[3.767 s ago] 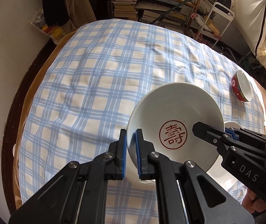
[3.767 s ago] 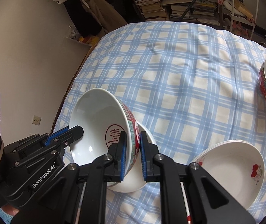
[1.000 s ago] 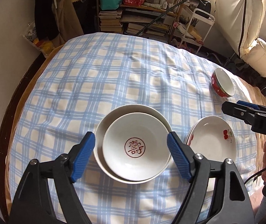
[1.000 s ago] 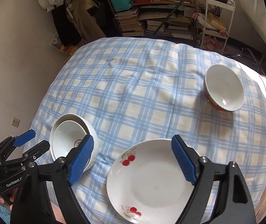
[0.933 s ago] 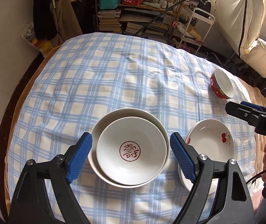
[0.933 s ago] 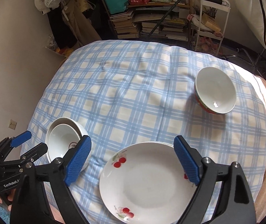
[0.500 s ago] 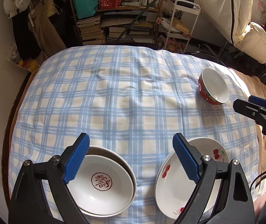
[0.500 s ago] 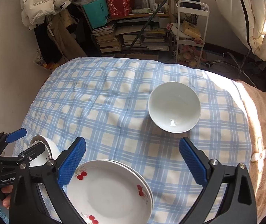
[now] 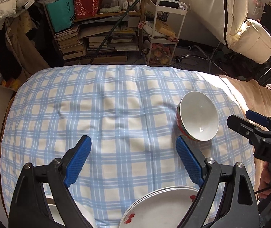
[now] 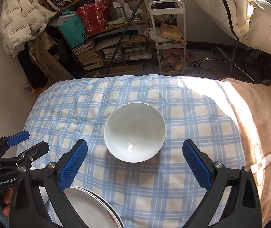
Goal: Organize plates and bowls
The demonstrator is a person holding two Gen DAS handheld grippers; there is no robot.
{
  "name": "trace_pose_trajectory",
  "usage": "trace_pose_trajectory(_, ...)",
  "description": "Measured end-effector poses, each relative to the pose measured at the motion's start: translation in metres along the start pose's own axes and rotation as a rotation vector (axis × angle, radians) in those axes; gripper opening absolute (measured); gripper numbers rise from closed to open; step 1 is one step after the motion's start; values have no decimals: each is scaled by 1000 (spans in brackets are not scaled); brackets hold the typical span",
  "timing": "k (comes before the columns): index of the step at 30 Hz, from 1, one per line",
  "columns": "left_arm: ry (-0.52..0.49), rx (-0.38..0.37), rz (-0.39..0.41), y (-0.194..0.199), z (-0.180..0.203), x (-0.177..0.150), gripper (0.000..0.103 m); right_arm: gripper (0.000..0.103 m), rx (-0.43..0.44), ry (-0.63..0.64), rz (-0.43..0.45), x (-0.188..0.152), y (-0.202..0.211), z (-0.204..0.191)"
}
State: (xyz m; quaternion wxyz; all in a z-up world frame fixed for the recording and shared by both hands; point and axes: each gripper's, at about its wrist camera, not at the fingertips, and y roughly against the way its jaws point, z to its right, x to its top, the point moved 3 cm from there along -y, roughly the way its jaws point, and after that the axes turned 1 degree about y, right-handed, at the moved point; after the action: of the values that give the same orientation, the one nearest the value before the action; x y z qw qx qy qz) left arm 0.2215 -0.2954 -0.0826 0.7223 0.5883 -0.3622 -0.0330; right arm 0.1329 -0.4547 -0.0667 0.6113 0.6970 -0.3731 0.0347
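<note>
Both tools are spread wide with nothing between the pads. My right tool [image 10: 134, 161] hangs over the blue-checked cloth [image 10: 183, 190], and the lone bowl [image 10: 135, 132] sits upright just ahead of it, centred between the two blue pads but beyond their tips, untouched. From this side the bowl looks plain white inside; from the left wrist view I see its red patterned outer wall [image 9: 181, 123].

My left tool [image 9: 133, 163] is released too, only bare checked cloth showing between its pads. The bowl [image 9: 198, 118] lies ahead and to the right of it, just past the right pad's tip. The stack of white plates with red cherries [image 9: 162, 209] sits at the near edge, partly under the left tool's right finger; the right wrist view catches the same stack [image 10: 89, 207] low on the left. A sliver of white crockery [image 9: 53, 212] shows behind the left finger, too hidden to tell what it is. A tan blanket [image 10: 259, 133] lies sunlit on the right of the cloth.
</note>
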Motion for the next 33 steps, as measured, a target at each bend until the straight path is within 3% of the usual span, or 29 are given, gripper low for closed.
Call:
trace_pose_trajectory(9, -19, -13, -37, -41, 23, 17, 89, 103, -25, -53, -28, 3, -37, 31)
trace_pose_trajectory(16, -9, -67, -59, -71, 40, 19, 89, 103, -13, -110, -55, 2, -64, 52)
trace_pose_trajectory(21, -28, -43, -95, -93, 50, 21, 89, 103, 59, -156, -68, 2, -82, 65)
trace_pose_trajectory(23, -37, -39, -110, -99, 54, 21, 82, 99, 62, -158, -84, 0, -90, 68)
trace_pose_trajectory(28, -16, -68, -173, -112, 61, 21, 38, 84, 67, -183, -106, -4, -105, 76)
trace_pose_trajectory(31, -4, -85, -180, -117, 67, 21, 26, 60, 23, -145, -101, -3, -106, 74)
trace_pose_trajectory(33, -24, -87, -183, -121, 73, 21, 19, 60, 17, -153, -98, -4, -106, 76)
